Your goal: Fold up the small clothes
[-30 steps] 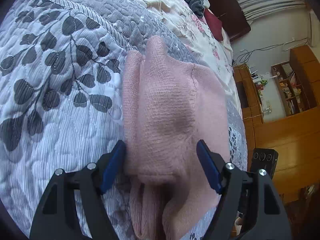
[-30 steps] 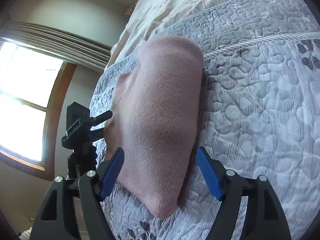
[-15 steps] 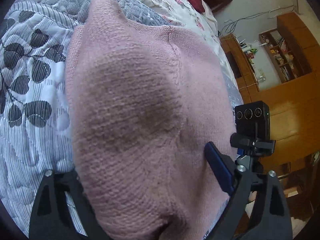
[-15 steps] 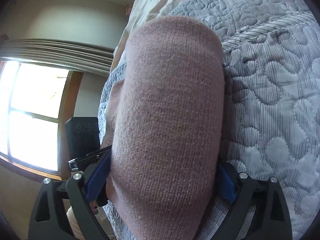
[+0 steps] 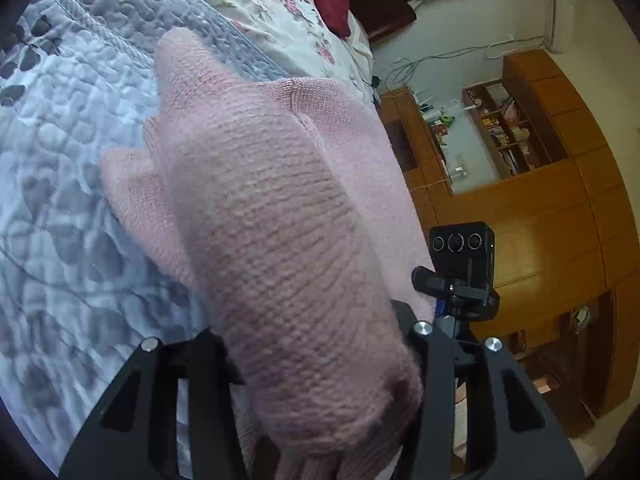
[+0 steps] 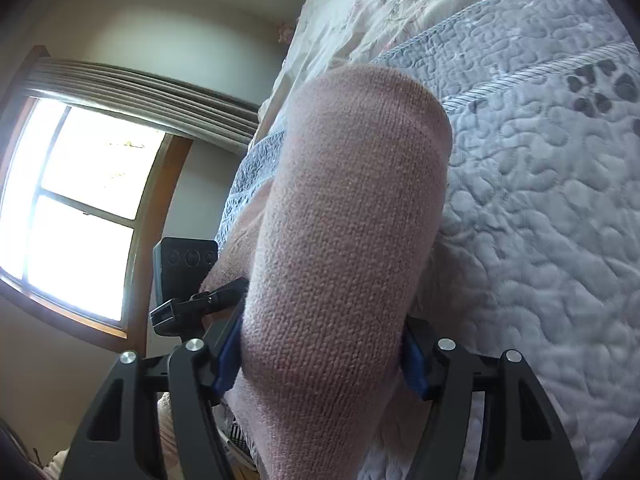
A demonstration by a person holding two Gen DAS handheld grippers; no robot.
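Since a second ago both tongs closed in on the pink knit garment (image 5: 280, 216), left tongs (image 5: 320, 364) and right tongs (image 6: 324, 356) each clamped on a fold, garment filling frame centre over the quilted bed (image 6: 540, 200).

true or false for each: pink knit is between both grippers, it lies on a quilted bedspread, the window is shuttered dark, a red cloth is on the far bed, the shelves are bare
1. The pink knit garment sits between the fingers of both the left gripper and the right gripper. True.
2. It rests on a grey quilted bedspread. True.
3. The window is shuttered and dark. False: bright daylight comes through it.
4. A dark red cloth lies at the far end of the bed. True.
5. The wooden shelves are bare. False: they hold many small items.
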